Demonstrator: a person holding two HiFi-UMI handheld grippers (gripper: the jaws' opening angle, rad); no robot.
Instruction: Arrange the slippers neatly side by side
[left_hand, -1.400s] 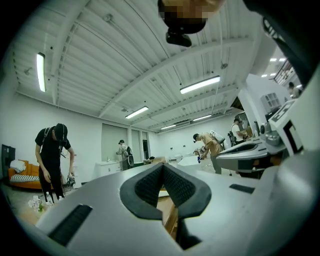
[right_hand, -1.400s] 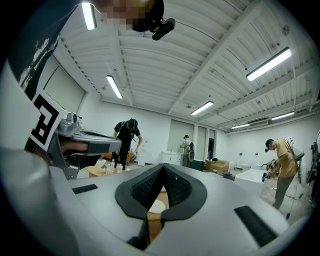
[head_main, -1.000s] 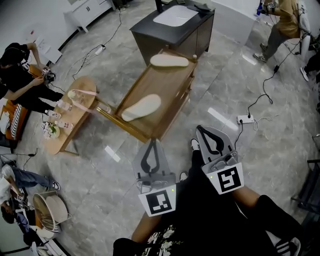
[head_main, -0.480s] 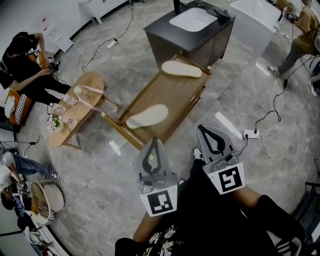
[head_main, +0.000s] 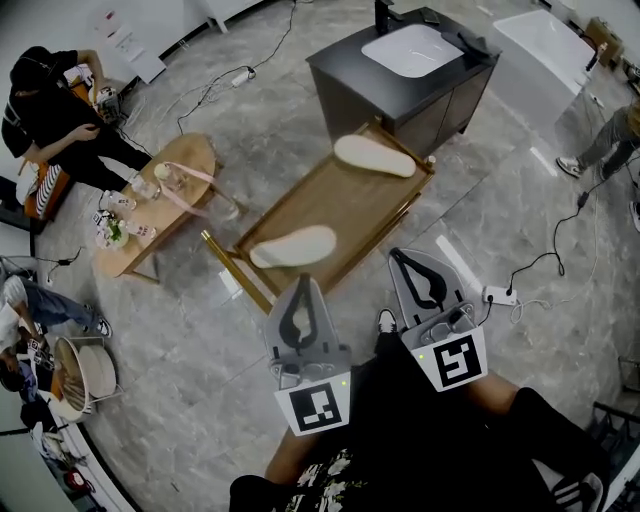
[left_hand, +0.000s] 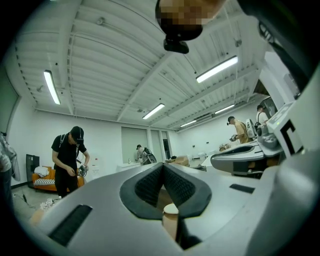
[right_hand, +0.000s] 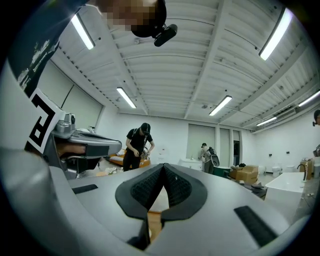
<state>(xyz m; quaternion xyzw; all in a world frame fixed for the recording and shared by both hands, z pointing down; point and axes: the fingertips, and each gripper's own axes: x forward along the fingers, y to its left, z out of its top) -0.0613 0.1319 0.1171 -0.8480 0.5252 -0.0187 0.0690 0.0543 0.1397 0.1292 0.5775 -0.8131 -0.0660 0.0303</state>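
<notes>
- Head view: two pale slippers on the tray (head_main: 340, 195), well apart.
- Near slipper (head_main: 293, 246) down by the front edge; far slipper (head_main: 374, 155) up at the back corner, just beside the cabinet (head_main: 400, 85).
- Lying at different angles, so not yet a pair.
- Left gripper (head_main: 304, 283) pinched fully closed, nothing in it, hovering just short of the near slipper.
- Right gripper (head_main: 399, 255) likewise closed and empty, off the tray's right side.
- Same story in both gripper views: pads pressed together, no slipper between them.
- Step in hand, by the look of it: the reach, with nothing gripped yet.
- To do it well: spread the jaws before coming down, then take the far slipper by its side edge rather than flat from above.
- Probably soft and floppy, so grip near the middle and slide it rather than lifting high.
- Bring it alongside the near slipper, toes the same way, long edges parallel.
- Mind the tray's rim on the way across.
</notes>
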